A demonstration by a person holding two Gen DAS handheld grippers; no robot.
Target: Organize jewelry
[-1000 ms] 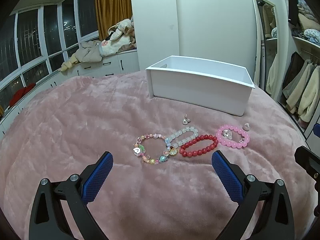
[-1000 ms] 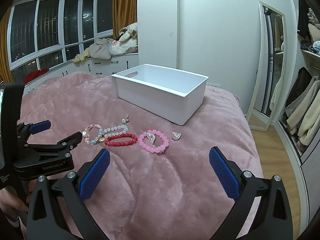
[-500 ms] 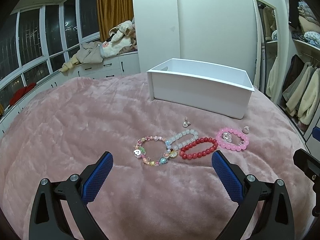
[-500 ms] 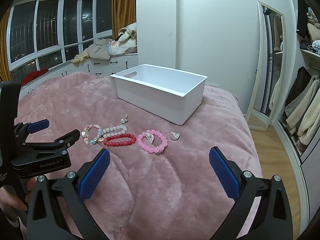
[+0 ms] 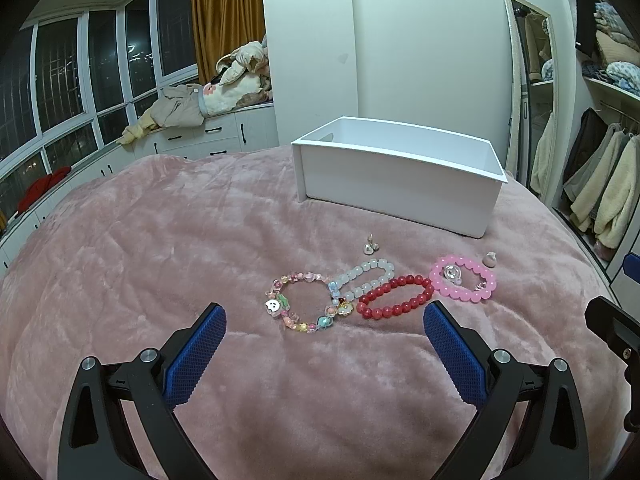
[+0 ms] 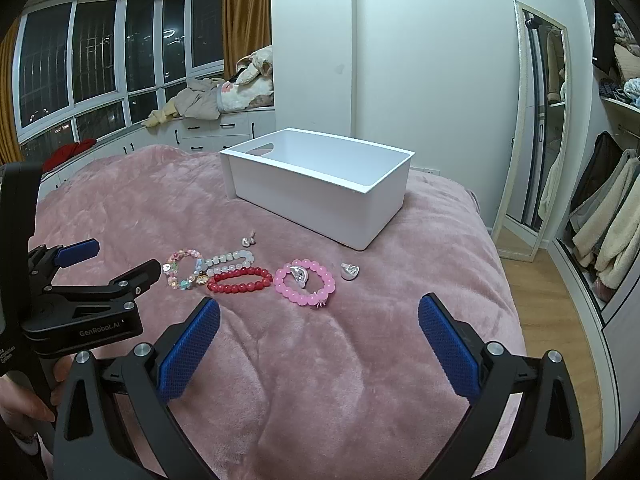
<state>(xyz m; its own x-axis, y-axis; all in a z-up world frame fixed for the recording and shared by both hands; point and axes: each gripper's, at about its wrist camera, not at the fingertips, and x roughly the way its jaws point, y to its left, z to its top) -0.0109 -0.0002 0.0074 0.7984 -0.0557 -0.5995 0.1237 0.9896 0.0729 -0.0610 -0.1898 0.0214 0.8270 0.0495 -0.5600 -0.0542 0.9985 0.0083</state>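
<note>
Both tools, left tool (image 5: 324,334) and right tool (image 6: 319,330), hover level, spread wide and holding nothing, above round beaded bracelets (image 5: 396,301) on fuzzy pink blanket (image 5: 160,260).

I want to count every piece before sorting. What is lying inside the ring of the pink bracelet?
Inside the pink bracelet lies one small silvery piece, on the blanket. A small charm hangs at the bracelet's near edge. Anything under the beads is hidden.

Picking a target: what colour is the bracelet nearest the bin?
Pink round-bead bracelet; clearest in right wrist view.

left hand-held gripper (image 5: 322,316) agape, right hand-held gripper (image 6: 319,308) — likewise
</note>
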